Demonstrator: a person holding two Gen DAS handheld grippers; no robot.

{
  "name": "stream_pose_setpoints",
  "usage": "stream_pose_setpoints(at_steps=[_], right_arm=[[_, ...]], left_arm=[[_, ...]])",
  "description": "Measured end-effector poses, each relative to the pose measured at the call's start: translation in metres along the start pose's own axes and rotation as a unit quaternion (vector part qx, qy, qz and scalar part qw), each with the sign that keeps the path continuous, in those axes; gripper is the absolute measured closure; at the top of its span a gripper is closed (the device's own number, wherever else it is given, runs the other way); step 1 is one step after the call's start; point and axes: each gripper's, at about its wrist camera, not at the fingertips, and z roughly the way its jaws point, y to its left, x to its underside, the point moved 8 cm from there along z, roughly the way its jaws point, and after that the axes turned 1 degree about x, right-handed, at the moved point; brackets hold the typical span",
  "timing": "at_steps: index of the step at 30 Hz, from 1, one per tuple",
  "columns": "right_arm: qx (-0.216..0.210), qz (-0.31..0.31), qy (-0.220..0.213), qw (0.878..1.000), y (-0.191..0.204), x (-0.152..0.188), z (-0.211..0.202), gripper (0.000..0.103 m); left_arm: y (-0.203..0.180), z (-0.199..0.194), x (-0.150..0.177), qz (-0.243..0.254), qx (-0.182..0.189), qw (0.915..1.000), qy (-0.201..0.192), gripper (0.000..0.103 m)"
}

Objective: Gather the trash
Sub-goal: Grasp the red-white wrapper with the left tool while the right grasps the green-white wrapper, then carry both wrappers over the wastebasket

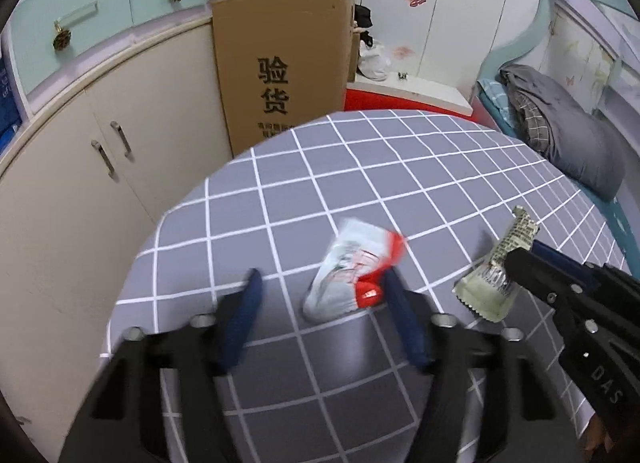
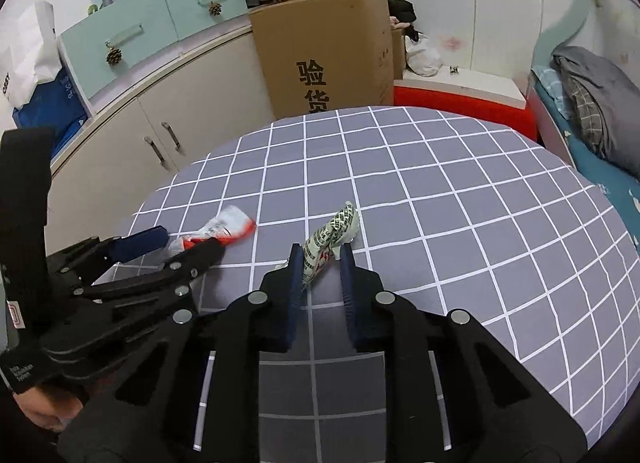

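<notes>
Two pieces of trash over a grey checked tablecloth point(image 1: 280, 191), one at each pair of tongs. Left tongs point(image 1: 322, 277) low in the centre of the left wrist view, roughly halfway open, with a red-and-white wrapper point(image 1: 348, 271) lying on the cloth between the blue pads. Red end of that wrapper touching the right-hand pad point(image 1: 396, 303); left-hand pad point(image 1: 248, 303) clearly apart from it, bare cloth in the gap, so nothing gripped there. Slight blur on the wrapper and on both pads. Same wrapper at centre left in the right wrist view point(image 2: 224, 229), between the two fingers of the left tongs reaching in from the left edge. Right tongs point(image 2: 321, 251) at lower centre of the right wrist view, nearly closed, clamped on a crumpled pale-green printed wrapper point(image 2: 332, 231). Lower part of it pinched between the pads, upper part sticking out beyond the fingertips toward the middle of the frame. Seen again at right in the left wrist view point(image 1: 500, 263), held in the dark jaws, serrated edge hanging at the bottom. Wrappers well apart from each other. Beyond the cloth, a tall cardboard box point(image 1: 280, 63) at upper centre, a cream cupboard point(image 1: 100, 183) at left, a grey blanket point(image 1: 560, 115) on a bed at upper right.
</notes>
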Motion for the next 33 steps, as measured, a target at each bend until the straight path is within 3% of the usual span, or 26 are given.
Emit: stream_pose_setpoints(at_steps=[1, 6, 11, 15, 25, 33], right_arm=[[-0.002, -0.001, -0.002, 1.000, 0.001, 0.000, -0.001, 0.085], [-0.017, -0.003, -0.017, 1.000, 0.010, -0.004, -0.010, 0.087], [-0.042, -0.027, -0.034, 0.998, 0.039, -0.007, -0.027, 0.088], [-0.072, -0.044, -0.028, 0.996, 0.074, 0.000, -0.034, 0.088], [-0.134, -0.132, -0.035, 0.981, 0.212, 0.024, -0.075, 0.088], [-0.188, -0.191, 0.006, 0.963, 0.330, 0.093, -0.068, 0.088]], left_arm=[[-0.001, -0.001, 0.000, 0.004, 0.002, 1.0000, 0.001, 0.072], [0.011, -0.011, 0.008, 0.001, 0.011, 0.9999, 0.003, 0.077], [0.043, -0.043, 0.018, -0.029, 0.011, 0.9994, -0.017, 0.078], [0.081, -0.077, 0.031, -0.056, -0.012, 0.9976, -0.038, 0.079], [0.184, -0.148, 0.106, -0.139, -0.047, 0.9875, -0.059, 0.079], [0.260, -0.172, 0.192, -0.194, -0.095, 0.9752, -0.048, 0.079]])
